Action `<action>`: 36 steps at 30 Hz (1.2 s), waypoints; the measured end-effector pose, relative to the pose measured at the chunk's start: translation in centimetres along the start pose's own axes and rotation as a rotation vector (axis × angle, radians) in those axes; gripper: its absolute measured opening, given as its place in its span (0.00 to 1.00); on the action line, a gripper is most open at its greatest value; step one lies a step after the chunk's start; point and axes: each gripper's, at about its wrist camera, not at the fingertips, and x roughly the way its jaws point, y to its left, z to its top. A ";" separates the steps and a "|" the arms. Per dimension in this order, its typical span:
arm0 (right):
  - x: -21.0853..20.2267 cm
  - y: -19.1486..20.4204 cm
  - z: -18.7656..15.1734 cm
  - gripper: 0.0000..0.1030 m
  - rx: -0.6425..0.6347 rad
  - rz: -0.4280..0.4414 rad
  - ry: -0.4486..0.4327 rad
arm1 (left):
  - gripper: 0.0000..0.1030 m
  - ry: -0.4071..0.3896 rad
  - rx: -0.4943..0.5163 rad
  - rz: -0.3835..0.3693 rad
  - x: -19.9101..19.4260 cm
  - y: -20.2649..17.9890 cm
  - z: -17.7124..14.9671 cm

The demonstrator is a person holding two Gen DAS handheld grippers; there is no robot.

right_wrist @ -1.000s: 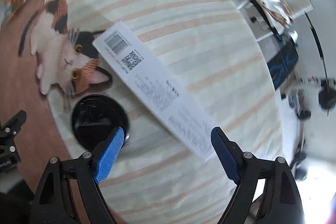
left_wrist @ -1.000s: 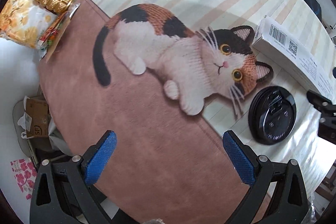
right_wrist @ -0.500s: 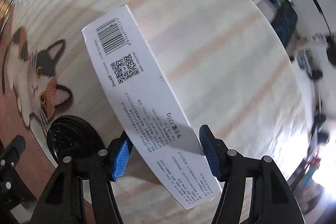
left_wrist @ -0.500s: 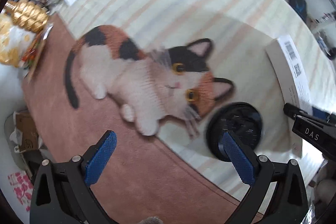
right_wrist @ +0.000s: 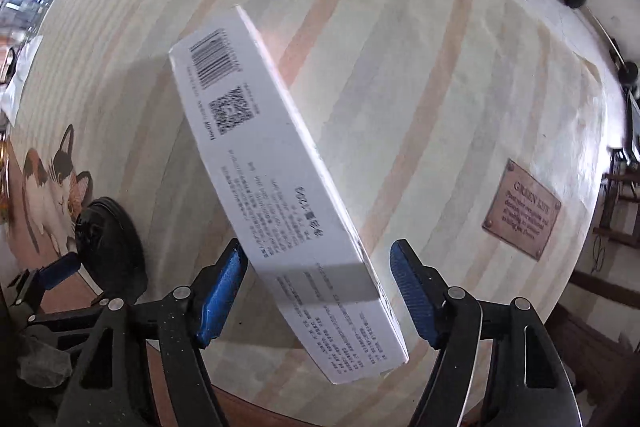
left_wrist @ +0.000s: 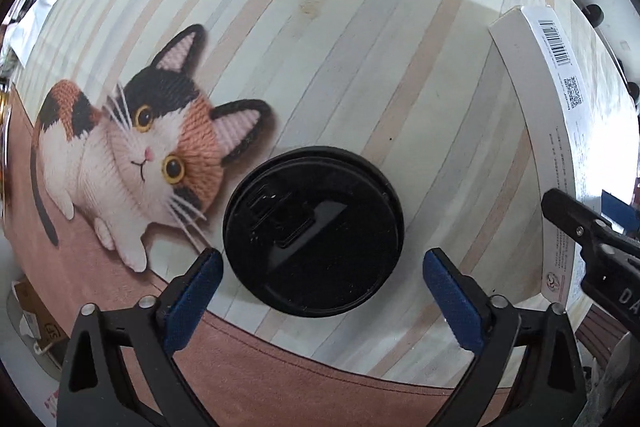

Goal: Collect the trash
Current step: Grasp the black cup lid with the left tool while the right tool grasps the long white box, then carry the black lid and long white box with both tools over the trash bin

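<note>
Now my left gripper (left_wrist: 320,291) hovers over the black lid (left_wrist: 313,231) beside the printed cat (left_wrist: 132,163), jaws closing without touching it. My right gripper (right_wrist: 316,291) straddles the white box (right_wrist: 280,179), jaws opening, pads apart from it.

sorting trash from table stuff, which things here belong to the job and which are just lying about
Job: black lid; white box.

Lying about: cat mat; brown plaque printed on it.

Glossy black plastic lid (left_wrist: 314,231), matt white cardboard box (right_wrist: 280,179), wood-print tablecloth (left_wrist: 360,27).
</note>
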 end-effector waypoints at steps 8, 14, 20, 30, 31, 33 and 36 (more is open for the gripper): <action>1.2 1.3 0.6 0.51 -0.136 -0.092 -0.031 | 0.83 -0.042 0.018 0.016 -0.5 -1.9 0.4; 1.6 -5.0 0.0 0.51 0.237 0.115 0.055 | 0.84 -0.042 0.022 0.013 -0.9 -1.4 0.2; 1.7 -3.2 1.7 0.53 0.099 -0.023 0.016 | 0.86 -0.037 0.025 0.026 -0.1 -0.9 0.0; 1.5 1.0 0.0 0.48 0.085 -0.059 -0.042 | 0.84 -0.062 0.014 -0.015 -0.2 0.0 -0.8; 1.2 0.6 -0.6 0.48 0.090 -0.051 -0.050 | 0.84 -0.070 0.016 -0.015 -0.4 0.0 -1.0; 0.6 0.3 -1.4 0.47 0.088 -0.044 -0.065 | 0.84 -0.084 0.024 -0.015 -0.9 -0.2 -1.6; -1.2 0.0 -4.3 0.47 0.077 -0.039 -0.099 | 0.84 -0.113 0.038 -0.007 -2.0 -0.4 -2.7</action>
